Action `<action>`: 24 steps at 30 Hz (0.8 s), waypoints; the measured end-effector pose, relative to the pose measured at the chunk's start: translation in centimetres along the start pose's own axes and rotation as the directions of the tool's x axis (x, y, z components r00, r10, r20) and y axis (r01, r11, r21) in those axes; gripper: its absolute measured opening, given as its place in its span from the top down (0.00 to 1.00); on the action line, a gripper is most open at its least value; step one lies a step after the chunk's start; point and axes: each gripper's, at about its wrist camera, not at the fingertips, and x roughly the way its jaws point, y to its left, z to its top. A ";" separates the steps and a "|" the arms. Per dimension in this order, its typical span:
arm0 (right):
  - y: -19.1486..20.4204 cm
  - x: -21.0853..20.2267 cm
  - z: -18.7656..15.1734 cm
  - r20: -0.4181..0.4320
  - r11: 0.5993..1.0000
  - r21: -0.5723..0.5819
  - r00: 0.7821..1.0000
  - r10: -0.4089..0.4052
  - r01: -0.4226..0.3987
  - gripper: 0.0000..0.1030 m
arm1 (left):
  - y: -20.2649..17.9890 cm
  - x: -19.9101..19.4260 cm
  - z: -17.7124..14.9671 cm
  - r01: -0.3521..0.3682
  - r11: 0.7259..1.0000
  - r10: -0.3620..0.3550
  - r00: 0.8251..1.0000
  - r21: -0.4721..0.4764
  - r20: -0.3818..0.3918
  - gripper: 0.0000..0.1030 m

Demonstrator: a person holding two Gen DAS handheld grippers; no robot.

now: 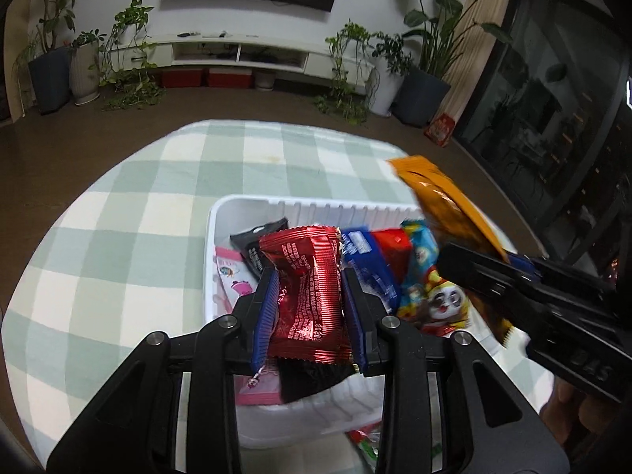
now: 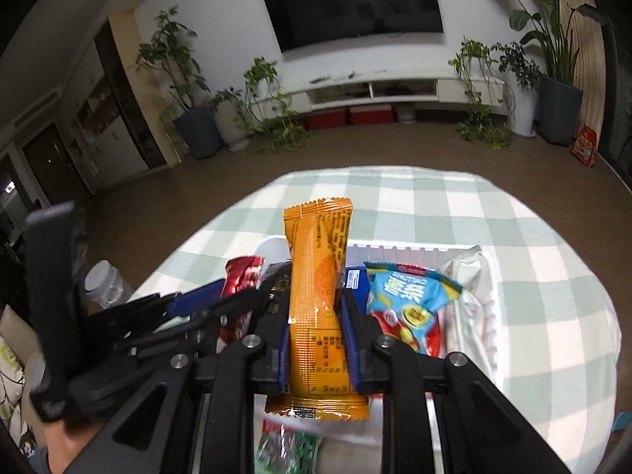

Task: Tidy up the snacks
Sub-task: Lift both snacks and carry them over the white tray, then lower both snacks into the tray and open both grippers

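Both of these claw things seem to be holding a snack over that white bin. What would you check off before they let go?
1. Left gripper has the red packet clamped between its fingers: ok.
2. Right gripper has the orange packet clamped: ok.
3. Red packet over the white bin: ok.
4. Orange packet over the bin: ok in the right wrist view.
5. Room left in the bin: cannot tell; the blue panda packet and others already crowd it.
6. The two grippers apart: close together; touching or not, cannot tell.
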 end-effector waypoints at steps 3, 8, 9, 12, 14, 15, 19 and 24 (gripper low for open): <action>0.6 2.4 0.0 -0.034 0.999 -0.028 0.999 -0.034 0.033 0.77 | 0.9 0.9 -0.5 -0.023 1.000 0.023 1.000 -0.005 -0.013 0.71; 0.6 4.9 -1.1 -0.071 0.995 -0.044 0.993 -0.098 0.095 0.77 | 1.5 2.9 -1.5 -0.028 1.000 0.029 0.999 0.009 -0.043 0.71; 0.5 5.2 -1.3 -0.081 0.994 -0.043 0.991 -0.104 0.101 0.77 | 1.4 3.3 -1.6 -0.032 0.999 0.033 0.998 0.019 -0.048 0.71; 0.2 6.1 -2.2 -0.111 0.991 -0.055 0.985 -0.129 0.124 0.77 | 1.4 3.7 -1.7 -0.034 0.999 0.035 0.998 0.020 -0.049 0.71; 0.1 6.4 -2.2 -0.114 0.990 -0.053 0.984 -0.135 0.130 0.77 | 1.6 3.9 -1.8 -0.031 0.999 0.032 0.998 0.018 -0.049 0.71; 0.1 6.5 -2.2 -0.114 0.990 -0.057 0.984 -0.138 0.132 0.77 | 1.7 3.9 -1.8 -0.028 1.000 0.028 0.998 0.015 -0.049 0.71; 0.3 6.9 -2.4 -0.119 0.988 -0.070 0.982 -0.148 0.141 0.76 | 2.2 4.3 -2.0 -0.012 1.000 0.012 0.999 -0.010 -0.051 0.70; 0.2 7.2 -2.5 -0.120 0.989 -0.068 0.983 -0.141 0.134 0.76 | 2.2 4.3 -2.2 -0.013 1.000 0.013 0.999 -0.010 -0.052 0.70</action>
